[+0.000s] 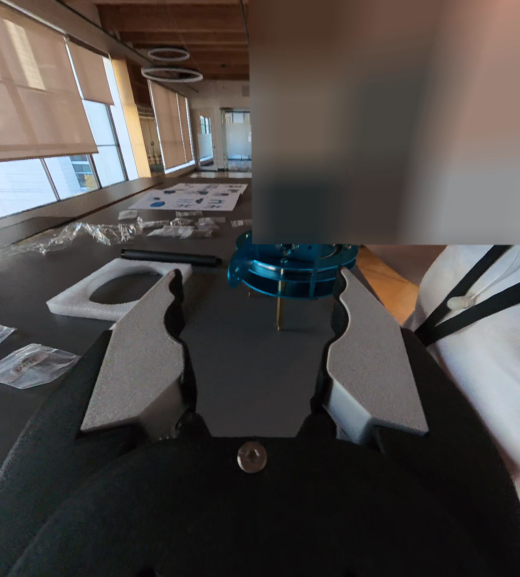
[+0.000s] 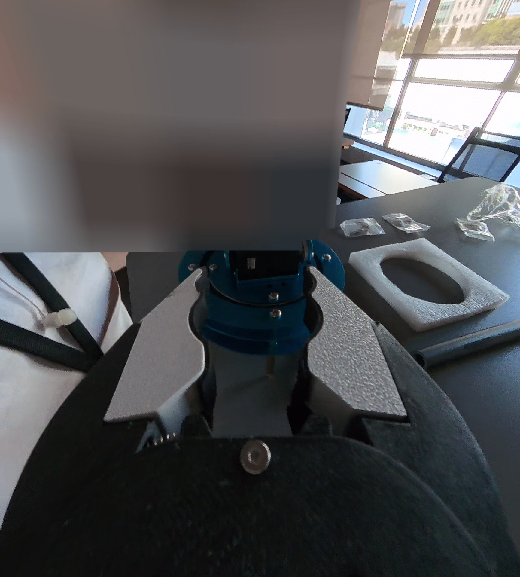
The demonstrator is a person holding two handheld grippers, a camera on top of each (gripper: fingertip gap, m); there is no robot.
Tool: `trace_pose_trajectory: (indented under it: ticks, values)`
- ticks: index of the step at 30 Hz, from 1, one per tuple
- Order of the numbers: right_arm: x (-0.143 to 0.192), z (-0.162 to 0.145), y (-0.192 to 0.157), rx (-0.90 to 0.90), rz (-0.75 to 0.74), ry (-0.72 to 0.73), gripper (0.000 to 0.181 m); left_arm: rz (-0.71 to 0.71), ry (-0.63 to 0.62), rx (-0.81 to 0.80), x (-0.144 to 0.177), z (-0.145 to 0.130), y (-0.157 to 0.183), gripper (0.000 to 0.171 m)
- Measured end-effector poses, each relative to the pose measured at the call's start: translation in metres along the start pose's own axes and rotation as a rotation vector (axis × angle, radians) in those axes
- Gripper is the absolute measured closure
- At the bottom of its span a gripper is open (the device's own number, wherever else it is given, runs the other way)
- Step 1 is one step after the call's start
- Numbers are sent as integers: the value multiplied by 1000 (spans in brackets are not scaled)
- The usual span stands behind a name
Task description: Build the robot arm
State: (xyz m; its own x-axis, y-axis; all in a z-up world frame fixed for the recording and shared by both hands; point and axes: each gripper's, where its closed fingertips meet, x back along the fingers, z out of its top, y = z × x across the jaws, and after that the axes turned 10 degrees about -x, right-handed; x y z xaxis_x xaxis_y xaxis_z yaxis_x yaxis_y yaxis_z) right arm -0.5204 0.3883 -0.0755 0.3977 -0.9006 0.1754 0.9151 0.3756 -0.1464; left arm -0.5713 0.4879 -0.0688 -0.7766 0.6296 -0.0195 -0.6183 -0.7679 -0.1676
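Observation:
A blue round metal assembly [image 1: 283,271] of stacked discs stands on thin brass legs on the dark table [image 1: 246,359]. My left gripper [image 1: 260,274] is open and empty, its tips just short of the assembly, the right fingertip [image 1: 346,281] close to the disc edge. In the right wrist view the same assembly [image 2: 252,327] sits between my right gripper's [image 2: 256,271] fingers, which are closed in against its sides. A black block is mounted on its top. The upper part of the assembly is hidden behind a blur patch.
A white foam frame [image 1: 74,299] with an oval hole and a black tube [image 1: 171,257] lie nearby, also in the right wrist view [image 2: 424,287] [image 2: 483,340]. Small plastic bags [image 1: 27,365], crumpled film [image 1: 90,234] and a printed sheet [image 1: 190,196] lie about. A person's white shirt [image 1: 486,359] is close. Tip to tip, the grippers are about 12 cm apart.

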Motion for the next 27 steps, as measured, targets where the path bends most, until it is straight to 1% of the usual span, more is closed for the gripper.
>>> trace_pose_trajectory:
  ticks: [1,2,3,4,6,10,18,27]
  values:
    - [-1,-5,-1,13,0,-24,124,-24,-18,5,-3,-5,0,77]
    - [-1,-9,-2,13,3,-46,126,-62,-20,13,-6,-6,2,84]
    - [-2,-10,-2,-6,5,-43,128,-103,-11,20,-8,-5,5,96]
    - [-2,-11,-2,-26,6,-45,127,-142,-7,31,-9,-5,8,104]
    - [-1,-11,0,-45,-5,-42,131,-188,-13,54,-9,-5,11,112]
    - [-2,-12,0,-47,-24,-50,131,-187,6,49,-9,3,7,113]
    - [-3,-13,-1,-52,-18,-53,131,-186,-100,19,-8,2,10,114]
    - [-3,-12,-1,-67,-4,-42,131,-176,-60,40,-9,3,8,114]
